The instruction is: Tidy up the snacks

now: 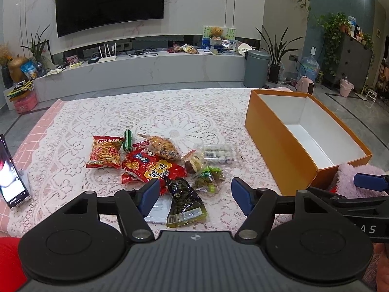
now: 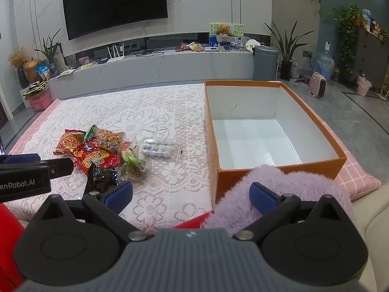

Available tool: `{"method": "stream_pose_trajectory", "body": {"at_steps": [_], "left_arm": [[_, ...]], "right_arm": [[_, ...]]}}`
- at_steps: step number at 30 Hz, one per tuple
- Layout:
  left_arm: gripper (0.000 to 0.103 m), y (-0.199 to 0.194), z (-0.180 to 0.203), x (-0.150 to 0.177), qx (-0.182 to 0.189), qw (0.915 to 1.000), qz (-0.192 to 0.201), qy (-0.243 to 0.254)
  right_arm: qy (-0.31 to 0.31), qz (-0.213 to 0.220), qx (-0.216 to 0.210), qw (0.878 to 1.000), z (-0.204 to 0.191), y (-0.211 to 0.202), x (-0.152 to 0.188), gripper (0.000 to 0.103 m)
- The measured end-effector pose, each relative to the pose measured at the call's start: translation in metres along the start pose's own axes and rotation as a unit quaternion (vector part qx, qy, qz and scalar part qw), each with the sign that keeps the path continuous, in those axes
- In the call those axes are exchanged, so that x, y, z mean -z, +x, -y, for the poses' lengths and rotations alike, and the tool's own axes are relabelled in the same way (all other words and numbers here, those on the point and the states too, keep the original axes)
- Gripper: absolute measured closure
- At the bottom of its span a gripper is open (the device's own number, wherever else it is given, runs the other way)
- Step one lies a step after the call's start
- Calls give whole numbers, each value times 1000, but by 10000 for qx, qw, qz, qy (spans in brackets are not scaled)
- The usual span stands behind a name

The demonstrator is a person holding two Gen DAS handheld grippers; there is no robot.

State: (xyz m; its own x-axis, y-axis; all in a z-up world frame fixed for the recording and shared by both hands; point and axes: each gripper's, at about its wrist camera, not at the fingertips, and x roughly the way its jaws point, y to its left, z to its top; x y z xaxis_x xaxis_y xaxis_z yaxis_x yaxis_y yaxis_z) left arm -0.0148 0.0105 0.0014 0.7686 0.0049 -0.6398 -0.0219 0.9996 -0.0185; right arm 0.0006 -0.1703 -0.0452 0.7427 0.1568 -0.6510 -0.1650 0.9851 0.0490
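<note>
Several snack packs lie heaped on the lace tablecloth (image 1: 97,112): a red chip bag (image 1: 105,152), a big red bag (image 1: 152,168), a dark green pouch (image 1: 186,202), a clear tray of white balls (image 1: 218,154). My left gripper (image 1: 195,198) stands open just in front of the heap, its blue pads on either side of the dark pouch without touching it. An empty orange box (image 2: 269,133) with a white inside stands to the right. My right gripper (image 2: 190,193) is open over the table's near edge, beside the box, holding nothing.
A phone on a stand (image 1: 11,177) is at the table's left edge. A fluffy lilac sleeve (image 2: 279,187) lies against the box's near corner. Behind the table are a TV bench (image 1: 145,70), a grey bin (image 1: 256,68) and potted plants (image 1: 276,48).
</note>
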Motion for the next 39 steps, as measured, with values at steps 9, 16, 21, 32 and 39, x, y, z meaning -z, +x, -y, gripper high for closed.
{"method": "stream_pose_trajectory", "body": {"at_steps": [9,16,21,32,39], "left_arm": [[23,1,-1,-1,80,10000,-40,-19],[23,1,-1,0,90,9999,-60,-24],[24,2,-1,1,95,9999,-75,-26],[24,2,-2,2,71,9999,-88,-25],[23,3,-3,2,74,9999,-99,-32]], "right_arm": [[-28,-12,-6,10000,-2,0,2,3],[-34,-15,-7,10000,-3,1,3,3],[-35,-15,-9,10000,-3,1,3,3],[-43,-26,-7,10000,-4,2,4,3],[-65,-41,-12,10000,-7,4,5,3]]}}
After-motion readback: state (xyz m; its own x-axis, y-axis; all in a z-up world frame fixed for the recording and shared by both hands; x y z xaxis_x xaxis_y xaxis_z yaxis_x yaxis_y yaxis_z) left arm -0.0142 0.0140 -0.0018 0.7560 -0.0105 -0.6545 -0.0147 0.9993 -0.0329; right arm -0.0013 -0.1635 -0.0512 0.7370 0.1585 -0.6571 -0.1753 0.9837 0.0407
